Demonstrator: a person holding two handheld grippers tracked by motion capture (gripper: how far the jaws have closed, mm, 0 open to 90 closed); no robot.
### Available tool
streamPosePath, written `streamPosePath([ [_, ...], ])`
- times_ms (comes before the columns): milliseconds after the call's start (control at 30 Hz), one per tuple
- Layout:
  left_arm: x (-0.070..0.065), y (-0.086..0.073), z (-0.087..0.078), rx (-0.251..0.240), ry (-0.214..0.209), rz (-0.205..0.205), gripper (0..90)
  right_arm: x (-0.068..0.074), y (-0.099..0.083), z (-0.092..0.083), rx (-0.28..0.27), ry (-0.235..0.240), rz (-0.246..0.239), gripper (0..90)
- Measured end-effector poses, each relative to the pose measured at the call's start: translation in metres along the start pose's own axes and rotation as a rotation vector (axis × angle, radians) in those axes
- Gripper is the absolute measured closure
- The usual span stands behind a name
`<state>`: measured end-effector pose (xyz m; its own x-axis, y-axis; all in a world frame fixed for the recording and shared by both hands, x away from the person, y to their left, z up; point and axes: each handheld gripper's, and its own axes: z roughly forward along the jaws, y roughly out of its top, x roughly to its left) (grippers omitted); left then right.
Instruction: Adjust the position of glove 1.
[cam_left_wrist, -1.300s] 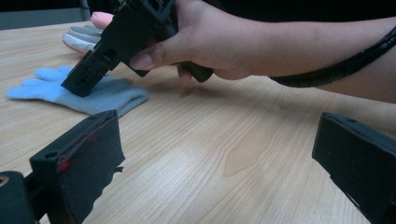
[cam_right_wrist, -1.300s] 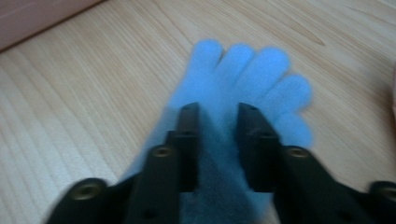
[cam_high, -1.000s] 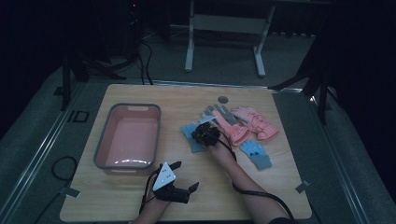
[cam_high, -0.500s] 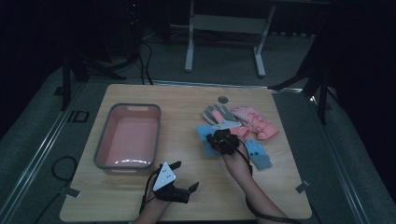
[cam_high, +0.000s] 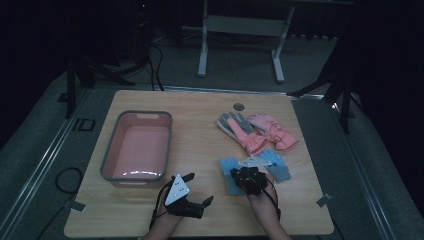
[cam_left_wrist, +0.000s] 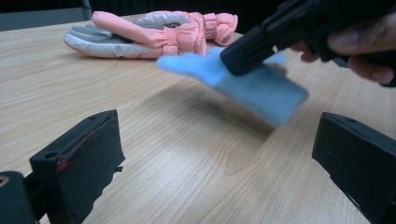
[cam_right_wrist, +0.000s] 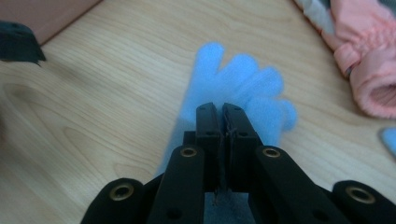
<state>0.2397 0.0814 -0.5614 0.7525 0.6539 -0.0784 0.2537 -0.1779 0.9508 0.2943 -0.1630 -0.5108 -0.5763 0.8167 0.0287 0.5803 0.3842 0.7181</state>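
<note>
Blue glove (cam_right_wrist: 233, 88) hangs pinched in the clenched right gripper (cam_right_wrist: 222, 112) — left gripper (cam_high: 192, 192) gapes released, pink tub (cam_high: 111, 150) holding nothing.

Two blue gloves (cam_high: 230, 172) (cam_high: 276, 165), two pink gloves (cam_high: 241, 131) (cam_high: 273, 131), one pink bin (cam_high: 111, 152), one table (cam_high: 200, 115).

Blue glove (cam_left_wrist: 252, 81): motion-blurred in the left gripper view; in the right gripper view its cuff end is hidden behind the right gripper (cam_right_wrist: 222, 109). Second blue glove (cam_right_wrist: 388, 138): cut off by the frame's right edge. Pink gloves (cam_right_wrist: 369, 56): cut off at top and right. Basin (cam_right_wrist: 44, 14): only a corner in frame.
</note>
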Motion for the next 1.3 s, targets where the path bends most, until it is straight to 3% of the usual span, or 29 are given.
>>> streamPosePath([
  [233,0.000,0.000,0.000,0.000,-0.002,0.002,1.9,-0.002,-0.008,0.020,0.037,-0.020,0.001,85.7],
  [367,0.000,0.000,0.000,0.003,-0.005,0.004,1.9,-0.007,-0.015,0.035,0.075,-0.009,-0.006,78.2],
  [667,0.000,0.000,0.000,0.005,-0.006,0.003,1.9,-0.009,-0.015,0.036,0.056,-0.004,-0.033,68.8],
  [767,0.000,0.000,0.000,0.005,-0.006,0.002,1.9,-0.018,-0.008,0.024,0.019,-0.009,-0.070,64.0],
  [833,0.000,0.000,0.000,0.004,-0.005,0.002,1.9,-0.018,-0.008,0.024,0.019,-0.009,-0.070,64.0],
  [867,0.000,0.000,0.000,0.002,-0.004,0.004,1.9,-0.033,-0.003,0.011,-0.019,-0.016,-0.109,63.9],
  [900,0.000,0.000,0.000,0.002,-0.004,0.004,1.9,-0.038,-0.002,0.007,-0.019,-0.026,-0.115,63.9],
  [1033,0.000,0.000,0.000,0.003,-0.005,0.005,1.9,-0.071,0.002,-0.011,-0.038,0.026,-0.165,65.5],
  [1100,0.000,0.000,0.000,0.002,-0.005,0.003,1.9,-0.080,0.002,-0.015,-0.038,0.028,-0.185,65.5],
  [1233,0.000,0.000,0.000,0.000,-0.004,-0.002,1.9,-0.118,0.000,-0.028,-0.019,0.003,-0.192,65.5],
  [1300,0.000,0.000,0.000,-0.002,-0.003,-0.002,1.9,-0.133,-0.003,-0.030,-0.008,0.018,-0.187,65.5],
])
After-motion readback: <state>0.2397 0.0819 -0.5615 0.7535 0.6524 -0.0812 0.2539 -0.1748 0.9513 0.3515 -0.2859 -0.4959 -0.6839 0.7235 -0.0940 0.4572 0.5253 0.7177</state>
